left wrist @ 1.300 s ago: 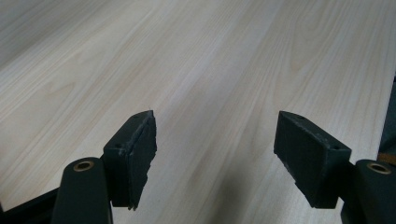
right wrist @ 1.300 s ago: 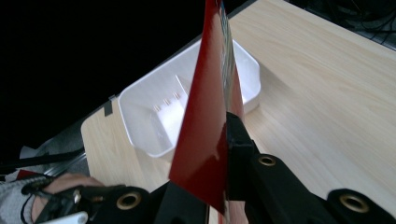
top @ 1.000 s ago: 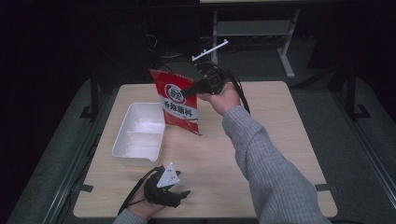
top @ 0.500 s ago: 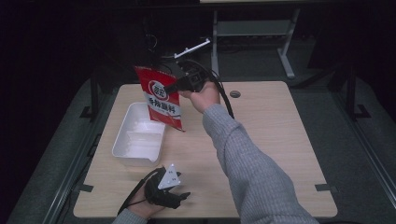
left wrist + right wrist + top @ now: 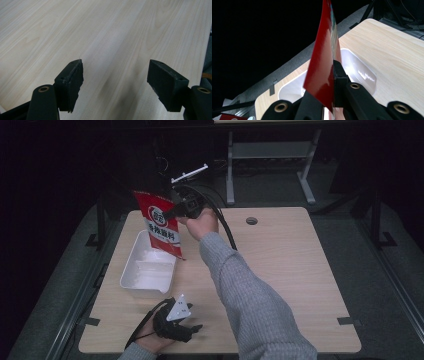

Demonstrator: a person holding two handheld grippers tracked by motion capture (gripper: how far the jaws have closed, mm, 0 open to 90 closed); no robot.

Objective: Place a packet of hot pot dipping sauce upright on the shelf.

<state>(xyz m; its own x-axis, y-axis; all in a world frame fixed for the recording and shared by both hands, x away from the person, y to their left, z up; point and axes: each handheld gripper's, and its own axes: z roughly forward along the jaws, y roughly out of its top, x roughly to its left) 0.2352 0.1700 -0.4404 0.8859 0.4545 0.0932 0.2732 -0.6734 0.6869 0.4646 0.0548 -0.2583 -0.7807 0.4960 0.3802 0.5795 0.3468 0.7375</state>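
Observation:
A red snack packet (image 5: 161,223) with white print hangs in the air, its lower end over the right part of a white plastic tray (image 5: 135,270). My right gripper (image 5: 173,213) is shut on the packet's upper right edge. In the right gripper view the red packet (image 5: 322,65) stands edge-on between the black jaws of the right gripper (image 5: 329,90), with the tray (image 5: 359,67) below. My left gripper (image 5: 197,326) rests near the table's front edge. The left gripper (image 5: 115,82) is open over bare wood, nothing between its pads.
The light wooden table (image 5: 280,265) has a round cable hole (image 5: 252,220) near its far edge. A black cable (image 5: 225,227) trails from the right gripper. Grey floor and a metal frame (image 5: 270,155) lie beyond the table.
My right hand has carried the packet leftward and slightly down, from the table's middle to above the tray. The left gripper has stayed still.

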